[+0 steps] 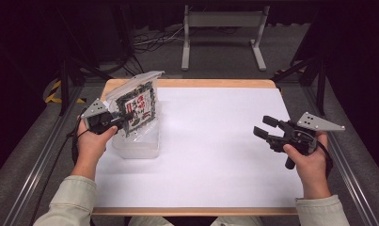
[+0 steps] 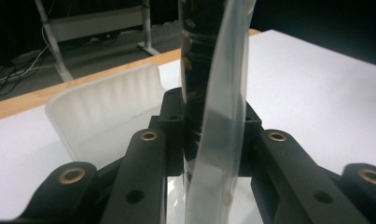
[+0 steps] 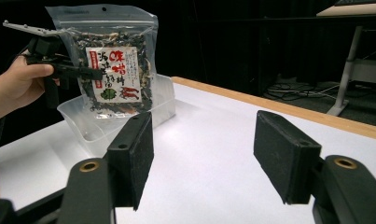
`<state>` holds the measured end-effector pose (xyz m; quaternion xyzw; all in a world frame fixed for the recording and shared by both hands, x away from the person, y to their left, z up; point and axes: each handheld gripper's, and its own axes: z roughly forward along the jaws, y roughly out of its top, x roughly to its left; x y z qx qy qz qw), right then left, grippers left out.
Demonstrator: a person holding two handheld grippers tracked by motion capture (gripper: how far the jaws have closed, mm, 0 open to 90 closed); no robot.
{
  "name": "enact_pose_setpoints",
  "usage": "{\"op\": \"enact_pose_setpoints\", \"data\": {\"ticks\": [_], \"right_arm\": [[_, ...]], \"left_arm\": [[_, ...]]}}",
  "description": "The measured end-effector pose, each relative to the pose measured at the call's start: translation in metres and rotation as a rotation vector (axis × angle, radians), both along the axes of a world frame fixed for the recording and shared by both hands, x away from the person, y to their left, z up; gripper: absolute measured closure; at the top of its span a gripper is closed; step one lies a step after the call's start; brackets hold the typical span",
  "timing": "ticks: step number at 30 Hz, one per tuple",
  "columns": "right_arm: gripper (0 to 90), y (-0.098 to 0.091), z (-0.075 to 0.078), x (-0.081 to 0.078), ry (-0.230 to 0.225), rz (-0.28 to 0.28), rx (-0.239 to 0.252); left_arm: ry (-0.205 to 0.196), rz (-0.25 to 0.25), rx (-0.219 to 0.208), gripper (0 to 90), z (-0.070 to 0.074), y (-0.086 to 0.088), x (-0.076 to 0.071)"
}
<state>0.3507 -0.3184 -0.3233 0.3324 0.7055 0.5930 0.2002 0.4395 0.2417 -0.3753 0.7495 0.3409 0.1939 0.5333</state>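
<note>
High view: one snack bag (image 1: 139, 106) held upright over one clear tub (image 1: 139, 143), clamped by the left gripper (image 1: 122, 116). The right gripper (image 1: 264, 126) hovers well apart, jaws open, empty. Left gripper view: jaws pinch the bag (image 2: 213, 116) edge-on. Right gripper view: bag (image 3: 112, 65) above the tub (image 3: 101, 126).

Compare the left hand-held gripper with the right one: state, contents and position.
The left hand-held gripper is shut on the snack bag, holding it upright over the clear plastic tub; the right hand-held gripper stands open with nothing between its jaws. The left sits at the table's left edge, the right near its right edge above the white sheet. Both are black, with grey three-cornered top plates.
</note>
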Motion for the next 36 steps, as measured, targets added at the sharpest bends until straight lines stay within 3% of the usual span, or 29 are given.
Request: {"op": "enact_pose_setpoints", "data": {"ticks": [15, 28, 29, 31, 32, 36], "right_arm": [[38.2, 0.001, -0.003, 0.001, 0.01, 0.001, -0.004], [38.2, -0.001, -0.006, 0.002, 0.019, -0.001, 0.002], [38.1, -0.001, -0.006, 0.002, 0.02, -0.001, -0.001], [38.1, -0.001, -0.007, 0.003, 0.021, 0.0, -0.002], [38.0, -0.002, -0.008, 0.003, 0.022, 0.001, -0.005], [36.7, -0.002, -0.009, 0.004, 0.023, 0.002, -0.01]], "left_arm": [[0.02, 0.006, -0.039, 72.7, -0.015, 0.013, -0.003], [0.03, 0.021, -0.045, 70.6, -0.01, 0.016, -0.001], [0.016, 0.024, -0.068, 67.3, -0.01, 0.016, -0.001], [0.006, 0.06, -0.116, 51.8, -0.007, 0.017, -0.003], [-0.011, 0.07, -0.118, 41.0, -0.006, 0.017, -0.004], [-0.024, 0.082, -0.121, 27.1, 0.001, 0.022, -0.013]]}}
